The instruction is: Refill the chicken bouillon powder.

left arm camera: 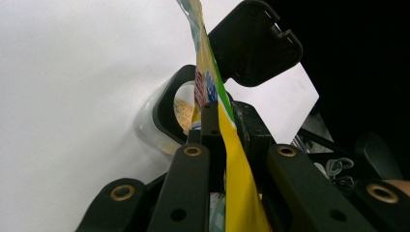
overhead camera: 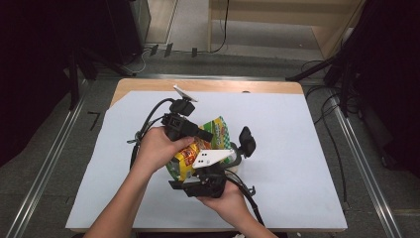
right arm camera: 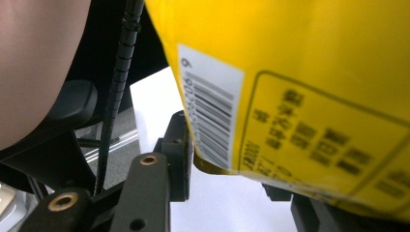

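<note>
While our left hand (overhead camera: 157, 146) holds the left gripper (overhead camera: 197, 133) above the white sheet (overhead camera: 297, 148), its jaws are pressed together on the edge of a yellow-and-green snack bag (overhead camera: 198, 148). We see the bag's long axis running from near-left up to far-right, its green end pointing away from us. Below it, the right gripper (overhead camera: 200, 184) has the bag's lower yellow end between its jaws, though we cannot tell if they pinch it.

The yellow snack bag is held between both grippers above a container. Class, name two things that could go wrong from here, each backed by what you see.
1. The left gripper pinches only a thin edge of the yellow snack bag, so the film might slip out or tear.
2. The clear container with its black lid swung up sits right under the bag; a sudden tilt could spill contents onto the white table cover or knock the container.
</note>
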Demonstrator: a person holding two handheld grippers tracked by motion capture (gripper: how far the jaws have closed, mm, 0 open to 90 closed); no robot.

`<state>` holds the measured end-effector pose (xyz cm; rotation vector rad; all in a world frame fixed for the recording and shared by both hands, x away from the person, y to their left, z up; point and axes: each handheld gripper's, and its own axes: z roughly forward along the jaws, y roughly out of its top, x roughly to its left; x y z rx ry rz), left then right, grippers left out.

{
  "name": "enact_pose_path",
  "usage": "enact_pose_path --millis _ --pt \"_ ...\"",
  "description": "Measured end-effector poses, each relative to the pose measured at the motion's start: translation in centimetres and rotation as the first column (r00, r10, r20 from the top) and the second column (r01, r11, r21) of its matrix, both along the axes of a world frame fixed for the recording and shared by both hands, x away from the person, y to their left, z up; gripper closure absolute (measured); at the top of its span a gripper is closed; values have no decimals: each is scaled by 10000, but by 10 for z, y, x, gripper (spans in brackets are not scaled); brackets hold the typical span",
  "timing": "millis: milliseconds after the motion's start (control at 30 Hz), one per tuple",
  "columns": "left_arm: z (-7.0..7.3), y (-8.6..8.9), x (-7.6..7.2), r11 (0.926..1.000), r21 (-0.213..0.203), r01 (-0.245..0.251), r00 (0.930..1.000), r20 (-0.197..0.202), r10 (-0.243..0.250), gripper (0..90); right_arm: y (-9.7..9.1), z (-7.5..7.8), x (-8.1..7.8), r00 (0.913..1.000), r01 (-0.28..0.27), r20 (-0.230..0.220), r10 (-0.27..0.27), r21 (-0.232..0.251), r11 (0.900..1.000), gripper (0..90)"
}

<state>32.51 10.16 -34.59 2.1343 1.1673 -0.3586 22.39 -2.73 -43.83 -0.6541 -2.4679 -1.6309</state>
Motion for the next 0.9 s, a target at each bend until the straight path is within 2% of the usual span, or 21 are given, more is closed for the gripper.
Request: enact_pose_path --millis 400,700,900 --pt "-1 -2 -1 10000 86 41 10000 -8 -41 851 1 -2 -2 9997 1 224 4 -223 9998 650" --pt "1 0 -1 9999 5 106 9999 67 -106 850 0 -1 -3 10000 70 -54 -69 168 9998 658" --pt "2 -1 -3 9999 -18 103 9999 134 -102 847 0 0 -3 9999 92 -113 -89 216 9997 658"
